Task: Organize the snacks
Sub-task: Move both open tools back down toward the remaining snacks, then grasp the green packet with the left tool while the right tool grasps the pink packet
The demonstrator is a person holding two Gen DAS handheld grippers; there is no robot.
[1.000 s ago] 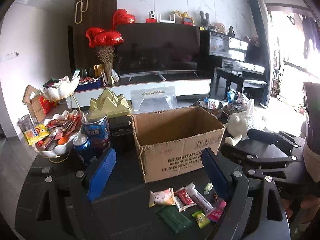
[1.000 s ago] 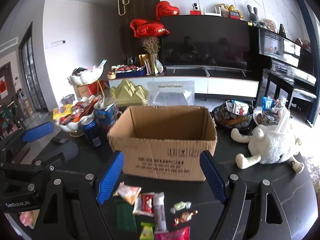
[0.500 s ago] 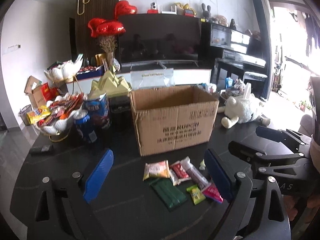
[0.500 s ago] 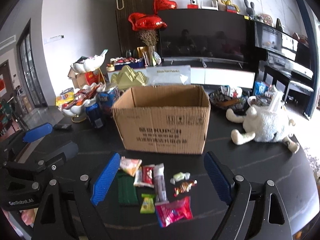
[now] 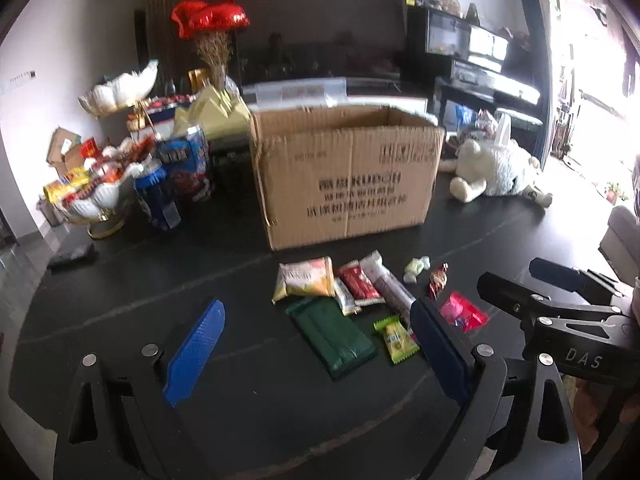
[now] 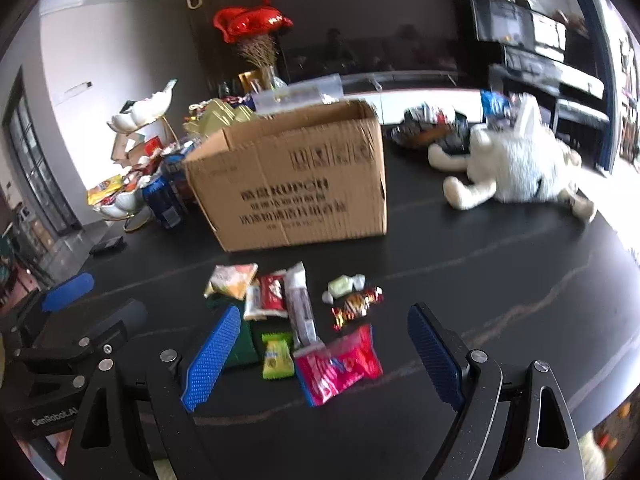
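Observation:
An open cardboard box (image 5: pixel 344 176) stands on the black table; it also shows in the right wrist view (image 6: pixel 296 188). Several snack packets lie in front of it: an orange packet (image 5: pixel 306 278), a dark green pack (image 5: pixel 332 330), a red bar (image 5: pixel 358 282), a lime candy (image 5: pixel 396 336) and a pink packet (image 6: pixel 340 364). My left gripper (image 5: pixel 316 354) is open and empty above the green pack. My right gripper (image 6: pixel 320 362) is open and empty above the pink packet and a lime candy (image 6: pixel 277 360).
A white footed bowl of snacks (image 5: pixel 96 196), blue cans (image 5: pixel 158 192) and a blue tin (image 5: pixel 188 160) stand left of the box. A white plush toy (image 5: pixel 496 170) lies to its right. A basket of snacks (image 6: pixel 428 132) sits behind. A black remote (image 5: pixel 72 256) lies far left.
Both grippers have dropped lower and tilted down toward the snack packets, which now sit between the fingers. Both stay open. Nothing on the table has moved.

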